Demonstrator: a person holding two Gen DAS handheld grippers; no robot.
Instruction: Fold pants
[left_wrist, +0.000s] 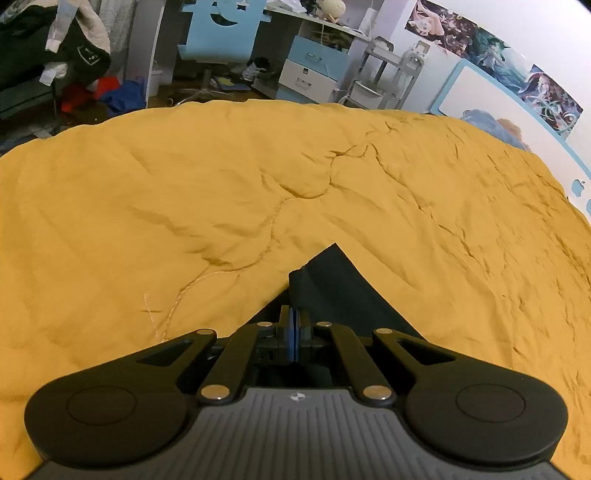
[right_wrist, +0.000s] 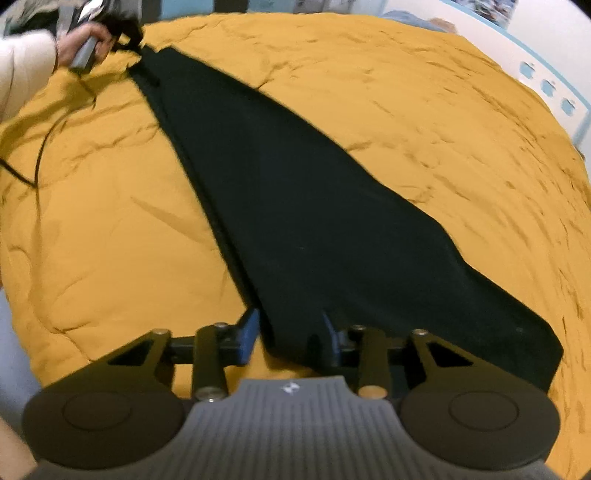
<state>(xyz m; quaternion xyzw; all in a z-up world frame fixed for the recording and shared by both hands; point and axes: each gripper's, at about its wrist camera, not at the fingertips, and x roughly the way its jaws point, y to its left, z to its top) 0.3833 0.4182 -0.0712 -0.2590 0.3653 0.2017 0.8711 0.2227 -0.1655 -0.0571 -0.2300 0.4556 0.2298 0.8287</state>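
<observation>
Dark pants stretched across a mustard quilt

The left gripper (left_wrist: 294, 325) is pinched tight on a corner of the soft, matte pants (right_wrist: 295, 206); the right gripper (right_wrist: 290, 332) is spread wide around their other end. The pants taper in a long wedge across the wrinkled quilt (right_wrist: 424, 110), a blue chair (left_wrist: 221, 33) beyond its far edge.

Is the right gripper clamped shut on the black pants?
No: in the right wrist view the right gripper has its jaws spread wide, with the black pants lying between them on the yellow bedcover.
</observation>
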